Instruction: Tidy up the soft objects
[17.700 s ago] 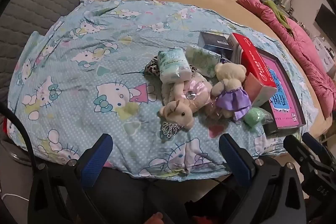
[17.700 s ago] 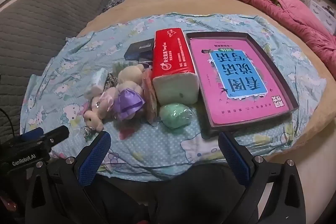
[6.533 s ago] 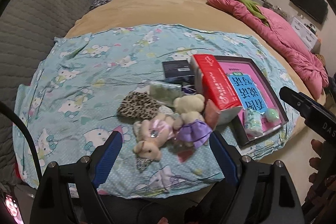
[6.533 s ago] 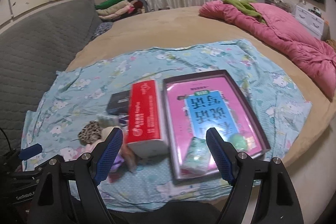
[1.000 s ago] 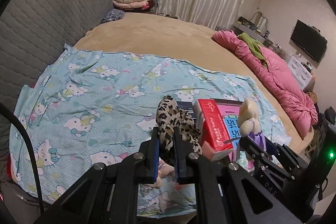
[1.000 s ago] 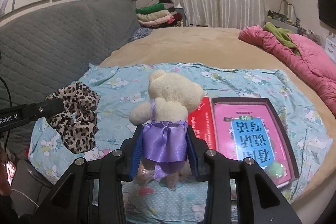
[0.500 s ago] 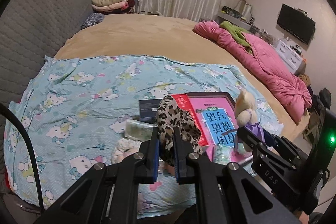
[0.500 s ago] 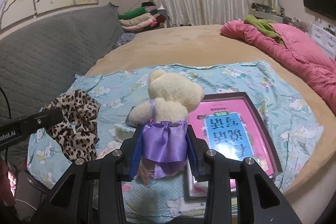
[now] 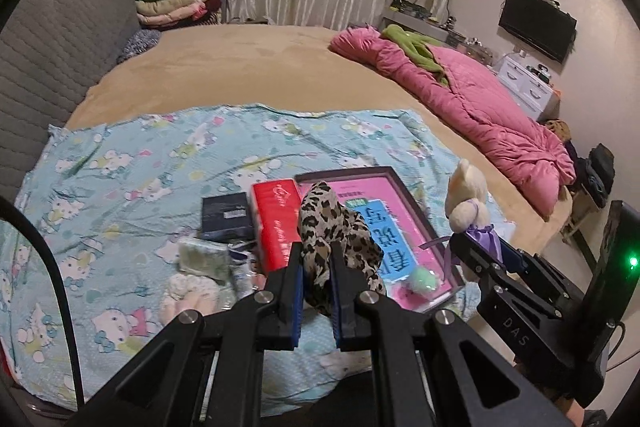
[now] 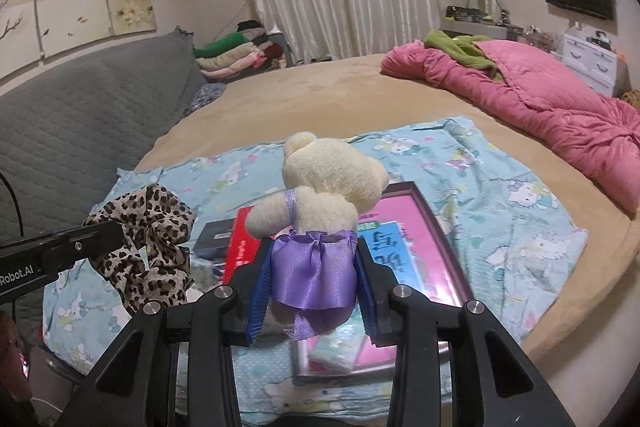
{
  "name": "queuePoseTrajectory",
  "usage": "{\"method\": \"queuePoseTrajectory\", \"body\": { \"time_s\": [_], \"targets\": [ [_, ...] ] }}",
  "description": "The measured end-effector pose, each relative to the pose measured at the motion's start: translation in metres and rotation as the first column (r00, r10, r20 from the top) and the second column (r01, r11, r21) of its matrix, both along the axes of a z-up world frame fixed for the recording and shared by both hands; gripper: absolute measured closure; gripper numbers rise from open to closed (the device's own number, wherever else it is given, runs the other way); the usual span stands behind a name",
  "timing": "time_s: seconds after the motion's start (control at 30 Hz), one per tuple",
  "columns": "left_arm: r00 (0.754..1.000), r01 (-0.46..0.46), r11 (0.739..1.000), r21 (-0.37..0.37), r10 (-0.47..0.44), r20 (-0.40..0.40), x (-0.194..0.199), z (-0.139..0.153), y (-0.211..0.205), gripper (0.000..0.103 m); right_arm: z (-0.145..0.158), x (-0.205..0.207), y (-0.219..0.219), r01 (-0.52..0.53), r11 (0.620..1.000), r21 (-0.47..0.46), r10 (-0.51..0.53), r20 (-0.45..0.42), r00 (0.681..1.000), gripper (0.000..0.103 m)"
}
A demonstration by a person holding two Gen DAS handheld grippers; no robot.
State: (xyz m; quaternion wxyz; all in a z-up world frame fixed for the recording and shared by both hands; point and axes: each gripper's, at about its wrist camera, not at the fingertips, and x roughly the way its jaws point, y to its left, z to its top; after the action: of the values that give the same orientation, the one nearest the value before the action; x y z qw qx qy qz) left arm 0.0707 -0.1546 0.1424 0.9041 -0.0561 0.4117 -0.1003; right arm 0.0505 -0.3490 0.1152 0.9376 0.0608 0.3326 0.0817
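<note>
My left gripper (image 9: 316, 251) is shut on a leopard-print scrunchie (image 9: 334, 227), held in the air above the pink tray (image 9: 430, 223). My right gripper (image 10: 314, 259) is shut on a cream teddy bear in a purple skirt (image 10: 320, 195), also lifted over the tray (image 10: 436, 227). In the left wrist view the bear (image 9: 468, 199) shows at the right, and in the right wrist view the scrunchie (image 10: 148, 231) hangs at the left. A green ball (image 9: 422, 277) and a tissue pack (image 10: 334, 349) lie in the tray. A pale plush toy (image 9: 188, 297) lies on the blue sheet.
A red tissue box (image 9: 276, 223) and a dark box (image 9: 226, 217) lie left of the tray on the cartoon-cat sheet (image 9: 120, 187). Another tissue pack (image 9: 204, 257) lies nearby. A pink quilt (image 9: 472, 99) runs along the bed's right side. A grey headboard (image 10: 72, 131) stands at the left.
Both grippers have swung to the right with their loads, so the scrunchie and the bear now hang over the pink tray rather than over the red box and the sheet.
</note>
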Motion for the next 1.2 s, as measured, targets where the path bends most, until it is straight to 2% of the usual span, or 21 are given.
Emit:
{"method": "queuePoseTrajectory", "body": {
  "time_s": [0.27,0.53,1.2],
  "targets": [
    [0.999,0.029,0.999,0.036,-0.029,-0.015,0.009,-0.005,-0.029,0.092,-0.003,0.002,-0.029,0.052,0.998,0.022,-0.052,-0.007,0.999,0.064],
    [0.997,0.078,0.996,0.040,-0.077,-0.022,0.020,-0.014,-0.057,0.092,-0.008,0.004,-0.052,0.107,0.994,0.014,-0.107,-0.008,0.994,0.064],
    [0.978,0.178,0.984,0.017,-0.175,-0.115,0.048,-0.073,-0.107,0.092,-0.042,0.013,-0.091,0.185,0.983,-0.010,-0.186,-0.074,0.980,0.064]
  ]
}}
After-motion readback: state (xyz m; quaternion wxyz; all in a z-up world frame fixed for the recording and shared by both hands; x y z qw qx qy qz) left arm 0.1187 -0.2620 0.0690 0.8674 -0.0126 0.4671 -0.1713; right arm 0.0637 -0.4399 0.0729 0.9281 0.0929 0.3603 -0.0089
